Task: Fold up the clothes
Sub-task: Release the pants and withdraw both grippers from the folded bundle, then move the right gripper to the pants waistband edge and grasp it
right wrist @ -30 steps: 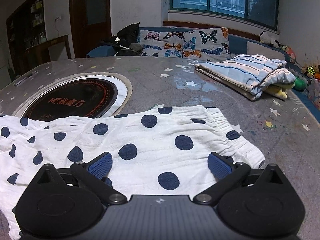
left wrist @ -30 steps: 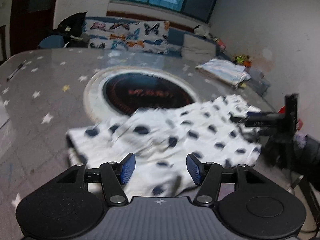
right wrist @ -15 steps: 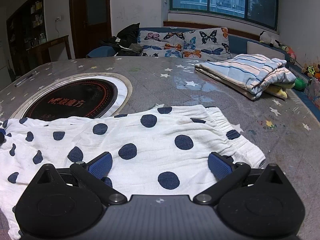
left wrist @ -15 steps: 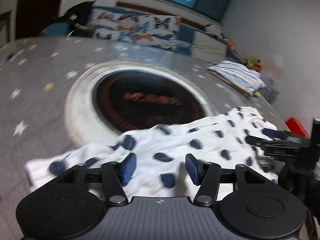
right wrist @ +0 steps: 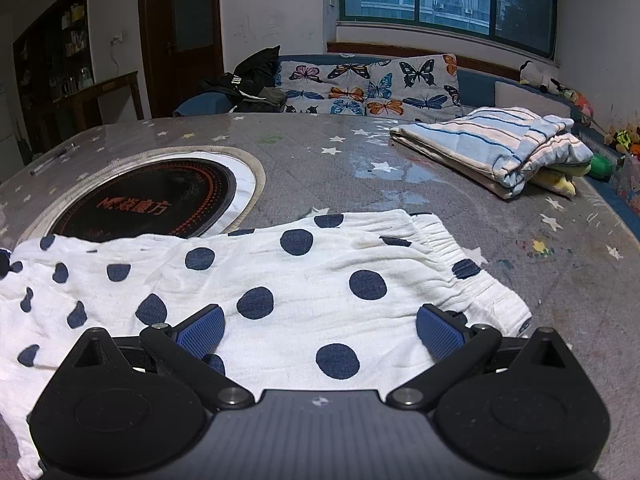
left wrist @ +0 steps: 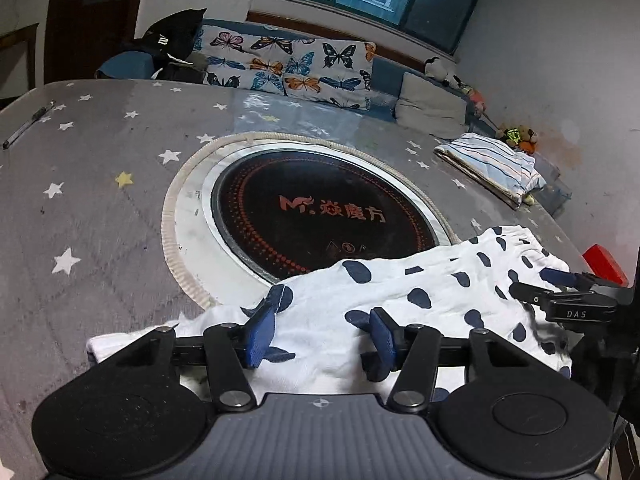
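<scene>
A white garment with dark blue dots lies spread across the near side of the grey star-patterned table. My left gripper hovers low over its rumpled left end. Its jaws are opening, with cloth lying under and between the blue pads but not pinched. In the right wrist view the garment shows its elastic waistband at the right. My right gripper stands wide open over that end, holding nothing. It also shows at the right edge of the left wrist view as the right gripper.
A round black cooktop is set into the table just beyond the garment. Folded striped clothes sit at the far right. A pen lies at the far left edge. A red box and a butterfly-cushioned sofa lie beyond.
My left gripper has moved closer to the cooktop and a little lower, over the garment's left end, and the cloth there has shifted. The right gripper has stayed still and open.
</scene>
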